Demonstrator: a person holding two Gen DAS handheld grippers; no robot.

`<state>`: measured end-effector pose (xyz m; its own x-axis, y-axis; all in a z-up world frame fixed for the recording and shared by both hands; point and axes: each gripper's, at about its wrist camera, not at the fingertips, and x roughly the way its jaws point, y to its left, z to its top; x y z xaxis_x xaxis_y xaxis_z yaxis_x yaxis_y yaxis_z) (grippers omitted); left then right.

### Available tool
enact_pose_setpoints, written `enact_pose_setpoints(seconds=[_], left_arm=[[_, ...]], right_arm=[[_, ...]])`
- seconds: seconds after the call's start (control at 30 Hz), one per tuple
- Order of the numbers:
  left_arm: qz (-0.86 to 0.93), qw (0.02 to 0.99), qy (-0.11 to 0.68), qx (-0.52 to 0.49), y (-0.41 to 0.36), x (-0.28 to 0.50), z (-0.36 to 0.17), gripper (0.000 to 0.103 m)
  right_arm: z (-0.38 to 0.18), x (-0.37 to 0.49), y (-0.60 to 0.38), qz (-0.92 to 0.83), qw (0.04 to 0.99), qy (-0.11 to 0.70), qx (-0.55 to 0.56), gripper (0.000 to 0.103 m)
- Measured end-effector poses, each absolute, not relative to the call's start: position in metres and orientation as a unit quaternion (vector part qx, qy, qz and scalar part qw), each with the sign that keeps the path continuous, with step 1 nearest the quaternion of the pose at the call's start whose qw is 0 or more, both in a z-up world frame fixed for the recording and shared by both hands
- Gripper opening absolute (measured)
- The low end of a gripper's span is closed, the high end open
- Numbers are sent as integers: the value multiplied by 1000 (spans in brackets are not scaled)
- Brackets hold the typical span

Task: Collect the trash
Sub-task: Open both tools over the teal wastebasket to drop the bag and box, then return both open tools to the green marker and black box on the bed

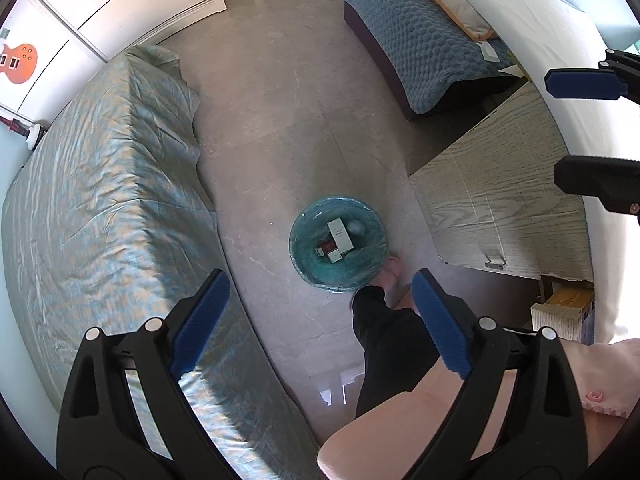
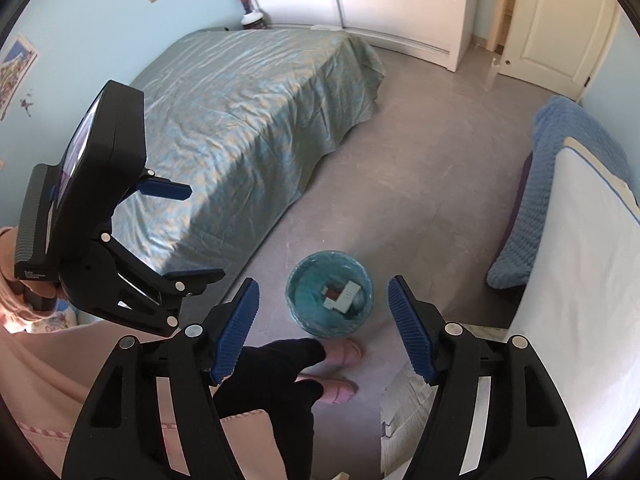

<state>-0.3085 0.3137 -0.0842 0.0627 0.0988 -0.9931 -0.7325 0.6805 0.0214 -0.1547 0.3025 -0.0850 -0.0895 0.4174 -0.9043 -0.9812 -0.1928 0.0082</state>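
Note:
A round trash bin point(image 1: 339, 242) lined with a teal bag stands on the grey floor between two beds; it also shows in the right wrist view point(image 2: 329, 294). Inside lie a white box point(image 1: 340, 234), a small red item point(image 1: 327, 245) and a crumpled grey wad point(image 1: 356, 227). My left gripper point(image 1: 320, 320) is open and empty, held high above the bin. My right gripper point(image 2: 323, 326) is open and empty too, also high above the bin. The right gripper shows at the left view's right edge point(image 1: 582, 120); the left gripper shows in the right view point(image 2: 184, 232).
A bed with a shiny teal cover point(image 1: 100, 200) lies on the left. A bed with a blue blanket point(image 1: 404, 36) and a wood-grain desk top point(image 1: 500, 208) are on the right. The person's legs and feet point(image 2: 340, 368) stand beside the bin. White wardrobes point(image 2: 380, 0) stand at the back.

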Motion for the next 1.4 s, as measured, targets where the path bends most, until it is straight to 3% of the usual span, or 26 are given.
enact_pose_setpoints(seconds=[0.73,1.4], left_arm=[[251,722,623,-169,285,-244,-62,90],[34,777,628,11,183,-107,-53,90]], right_arm=[[-71,-106,241,610,618,364,-337,70],[-67,-29,64,430,777,423,-180,70]])
